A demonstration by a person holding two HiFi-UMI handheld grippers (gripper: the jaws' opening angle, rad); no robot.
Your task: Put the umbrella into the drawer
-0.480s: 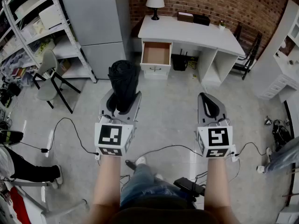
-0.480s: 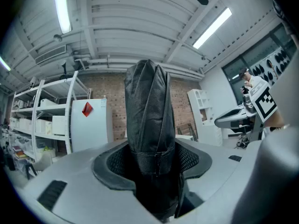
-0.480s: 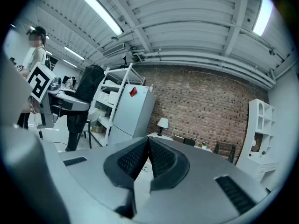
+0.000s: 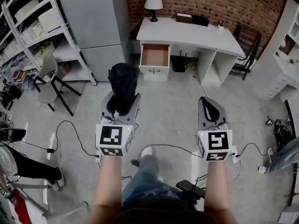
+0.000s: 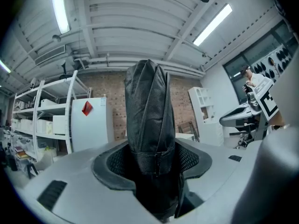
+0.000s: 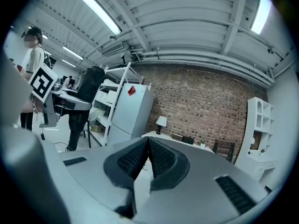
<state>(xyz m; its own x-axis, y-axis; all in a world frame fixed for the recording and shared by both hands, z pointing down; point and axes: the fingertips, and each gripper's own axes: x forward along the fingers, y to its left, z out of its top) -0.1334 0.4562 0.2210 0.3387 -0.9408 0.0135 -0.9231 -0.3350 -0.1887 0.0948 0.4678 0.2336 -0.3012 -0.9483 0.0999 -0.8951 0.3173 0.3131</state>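
Black folded umbrella (image 4: pixel 123 85) sits clamped in the left gripper (image 4: pixel 122 104); the right gripper (image 4: pixel 210 107) has its jaws pressed together. The desk (image 4: pixel 187 31) drawer (image 4: pixel 155 55) stands open, brown bottom showing.

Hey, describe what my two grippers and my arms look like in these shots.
The left gripper and right gripper are light grey tapered shells with black textured pads. Each carries a white cube printed with black square markers, and a thin black cable trails from it. The forearms are bare, no sleeves; blue jeans below.
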